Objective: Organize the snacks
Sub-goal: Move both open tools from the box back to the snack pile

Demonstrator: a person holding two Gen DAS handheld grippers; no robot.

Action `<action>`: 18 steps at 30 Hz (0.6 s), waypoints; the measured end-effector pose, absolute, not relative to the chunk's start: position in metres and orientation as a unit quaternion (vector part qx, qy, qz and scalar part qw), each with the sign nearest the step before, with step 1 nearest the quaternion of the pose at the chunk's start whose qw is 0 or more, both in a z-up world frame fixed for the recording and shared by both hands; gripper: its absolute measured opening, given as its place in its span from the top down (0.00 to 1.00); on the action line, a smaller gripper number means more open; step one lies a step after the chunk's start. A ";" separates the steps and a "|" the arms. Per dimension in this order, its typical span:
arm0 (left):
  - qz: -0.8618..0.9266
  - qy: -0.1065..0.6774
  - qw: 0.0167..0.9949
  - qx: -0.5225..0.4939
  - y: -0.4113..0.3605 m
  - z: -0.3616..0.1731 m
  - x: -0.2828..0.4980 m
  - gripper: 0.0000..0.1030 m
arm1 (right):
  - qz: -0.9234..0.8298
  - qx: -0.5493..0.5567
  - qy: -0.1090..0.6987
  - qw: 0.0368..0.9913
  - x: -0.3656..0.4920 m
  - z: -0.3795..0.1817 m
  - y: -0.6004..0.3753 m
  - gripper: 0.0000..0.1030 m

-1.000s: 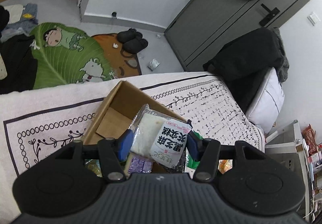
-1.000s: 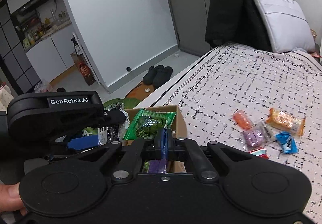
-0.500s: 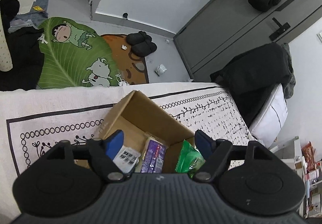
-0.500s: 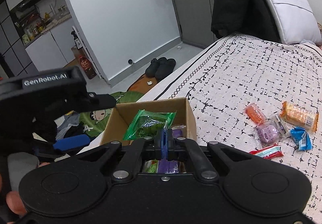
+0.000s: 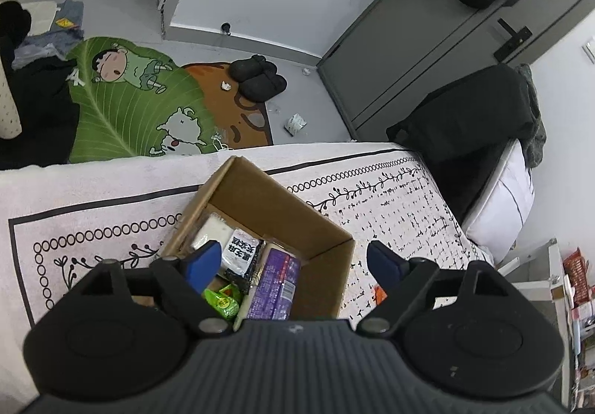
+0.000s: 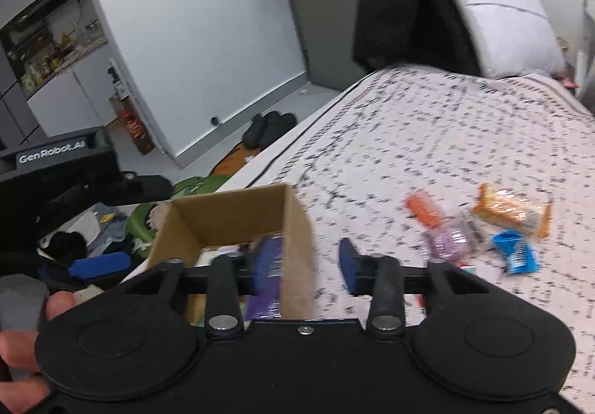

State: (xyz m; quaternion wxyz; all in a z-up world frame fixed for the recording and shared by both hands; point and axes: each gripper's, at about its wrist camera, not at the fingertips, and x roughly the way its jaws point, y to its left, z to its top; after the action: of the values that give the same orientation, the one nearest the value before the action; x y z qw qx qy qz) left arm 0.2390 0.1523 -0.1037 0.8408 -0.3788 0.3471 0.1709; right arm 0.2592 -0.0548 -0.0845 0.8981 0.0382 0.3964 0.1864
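Observation:
An open cardboard box (image 5: 260, 202) sits on the patterned bedspread (image 5: 390, 198). Inside lie a white-and-black packet (image 5: 238, 250), a purple packet (image 5: 273, 283) and a green packet (image 5: 221, 302). My left gripper (image 5: 293, 259) hovers over the box, its jaws opening wide with nothing between the pads. In the blurred right wrist view, my right gripper (image 6: 305, 257) hangs over the right wall of the box (image 6: 230, 217), jaws opening and gripping nothing. To its right on the bed lie an orange packet (image 6: 509, 213), a small orange snack (image 6: 424, 209), a purple snack (image 6: 450, 243) and a blue snack (image 6: 515, 252).
The bed's edge runs just beyond the box, with a leaf-shaped rug (image 5: 130, 105) and black slippers (image 5: 260, 75) on the floor below. A white pillow (image 6: 498, 38) and a dark jacket (image 6: 394, 5) lie at the head. A person's hand (image 6: 22, 339) shows at lower left.
The left gripper let the white-and-black packet drop into the box and spread its jaws. The right gripper, shut on a green packet before, has let it go, and the packet lies in the box.

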 end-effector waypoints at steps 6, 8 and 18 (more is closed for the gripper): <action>0.171 0.356 0.845 -0.360 0.137 -0.103 0.244 0.17 | 0.162 0.041 0.392 0.905 0.261 -0.082 -0.086 0.41; 0.167 0.362 0.847 -0.350 0.129 -0.102 0.247 0.17 | 0.156 0.047 0.391 0.906 0.262 -0.082 -0.096 0.38; 0.146 0.375 0.865 -0.300 0.089 -0.099 0.255 0.16 | 0.133 0.057 0.384 0.912 0.265 -0.079 -0.143 0.28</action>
State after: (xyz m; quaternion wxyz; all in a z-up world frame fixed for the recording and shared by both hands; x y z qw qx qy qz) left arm 0.2546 0.0895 -0.0988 0.8648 -0.2996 0.3754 0.1462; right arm 0.2645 -0.1425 -0.0795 0.9118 0.0567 0.3843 0.1329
